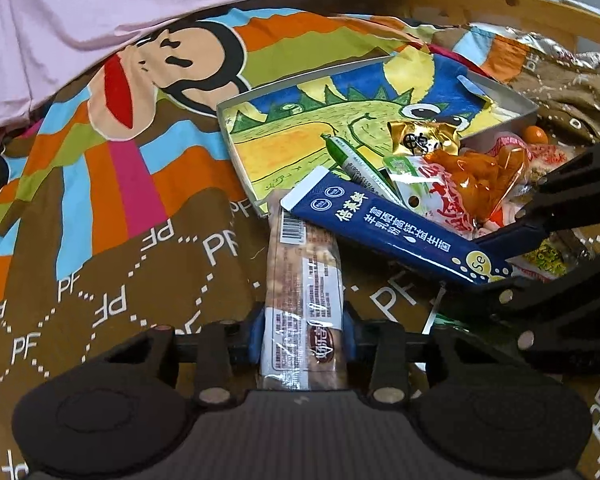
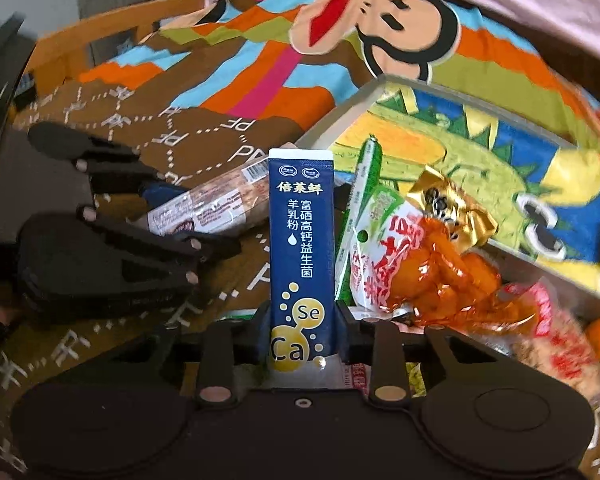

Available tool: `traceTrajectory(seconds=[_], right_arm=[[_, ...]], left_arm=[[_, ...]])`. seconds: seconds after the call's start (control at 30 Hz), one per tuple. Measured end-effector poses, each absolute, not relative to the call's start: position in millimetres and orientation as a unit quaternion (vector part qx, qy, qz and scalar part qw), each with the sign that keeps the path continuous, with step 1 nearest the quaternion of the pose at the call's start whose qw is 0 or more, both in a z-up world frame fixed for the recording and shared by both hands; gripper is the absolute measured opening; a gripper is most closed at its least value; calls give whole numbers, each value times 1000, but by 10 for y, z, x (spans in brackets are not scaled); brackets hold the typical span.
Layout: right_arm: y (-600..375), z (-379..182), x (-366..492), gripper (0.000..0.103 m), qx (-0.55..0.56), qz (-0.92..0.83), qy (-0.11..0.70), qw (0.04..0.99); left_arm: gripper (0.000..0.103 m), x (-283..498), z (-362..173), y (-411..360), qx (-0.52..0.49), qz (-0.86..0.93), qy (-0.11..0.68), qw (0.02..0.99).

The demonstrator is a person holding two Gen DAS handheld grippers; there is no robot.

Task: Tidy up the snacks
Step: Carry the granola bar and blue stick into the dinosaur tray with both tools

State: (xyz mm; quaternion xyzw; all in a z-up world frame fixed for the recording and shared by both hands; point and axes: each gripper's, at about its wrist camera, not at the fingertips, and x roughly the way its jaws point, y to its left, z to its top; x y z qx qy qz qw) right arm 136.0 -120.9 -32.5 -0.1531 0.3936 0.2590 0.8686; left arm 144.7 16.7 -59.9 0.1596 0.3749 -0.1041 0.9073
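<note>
On the bed cover (image 1: 100,240) printed "PF", the left hand-held gripper (image 1: 304,340) pinches a snack bar (image 1: 304,280) pointing away lengthwise. The right hand-held gripper (image 2: 304,336) pinches a blue sachet (image 2: 300,240), marked "Se" and "Ca", pointing toward the box (image 2: 380,92).

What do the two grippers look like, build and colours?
Both match. The left gripper and right gripper are matte black plastic with blue finger pads, jointed linkage bars with round silvery-pink pin heads, and two rounded black housings either side of a ribbed centre plate. No cables, markings or sleeves show.
</note>
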Motion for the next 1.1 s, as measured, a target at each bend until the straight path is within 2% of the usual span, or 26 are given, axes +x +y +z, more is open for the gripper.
traceTrajectory(seconds=[0.23, 0.4, 0.8, 1.1], right_arm=[[-1168, -201, 1164, 32, -226, 245, 317, 888], [-1262, -65, 1204, 32, -227, 222, 277, 907], [-1651, 182, 1944, 32, -149, 144, 200, 958], [-1970, 57, 2672, 32, -28, 89, 246, 965]], left_arm=[[40, 1364, -460, 234, 124, -80, 364, 920], [40, 1313, -333, 291, 103, -53, 339, 934], [40, 1952, -4, 167, 28, -66, 269, 961], [40, 2572, -218, 220, -2, -74, 245, 967]])
